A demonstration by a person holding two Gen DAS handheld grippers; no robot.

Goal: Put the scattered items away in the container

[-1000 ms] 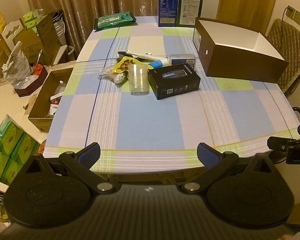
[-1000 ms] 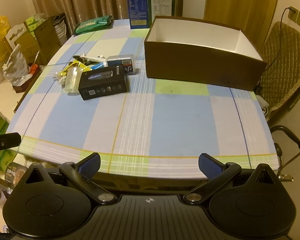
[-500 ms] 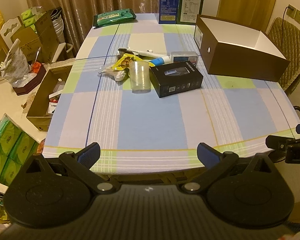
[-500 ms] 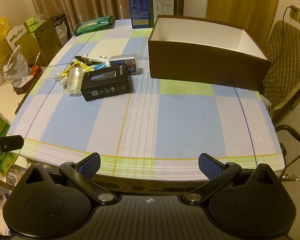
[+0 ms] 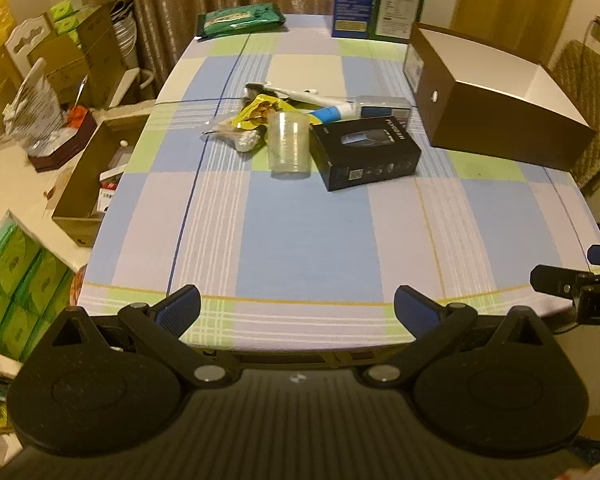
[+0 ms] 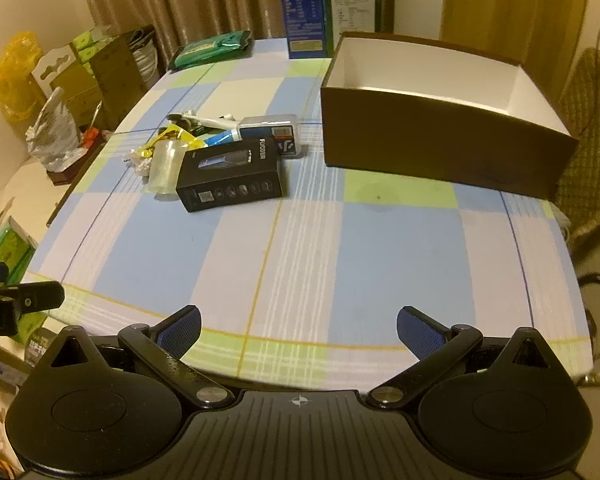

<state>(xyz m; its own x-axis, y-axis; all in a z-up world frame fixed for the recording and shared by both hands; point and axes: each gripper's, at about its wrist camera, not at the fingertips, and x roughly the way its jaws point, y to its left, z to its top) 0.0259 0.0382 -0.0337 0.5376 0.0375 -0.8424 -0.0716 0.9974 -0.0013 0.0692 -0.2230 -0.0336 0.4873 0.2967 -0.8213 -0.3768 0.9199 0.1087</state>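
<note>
Left gripper (image 5: 296, 308): jaws wide apart, holding nothing, at the table's near edge.
Right gripper (image 6: 298, 326): likewise wide and empty.
Items: black box (image 5: 366, 152), cup (image 5: 289, 145) and snack bag (image 5: 256, 114) touch in one pile at mid-table.
Container (image 6: 440, 120): open, well apart to the right.
Risk: grabbing the box may tip the upright cup beside it.
Room: bare cloth (image 6: 340, 248) between grippers and pile.

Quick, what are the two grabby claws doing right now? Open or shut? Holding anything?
Left gripper: open, holding nothing.
Right gripper: open, holding nothing.
</note>
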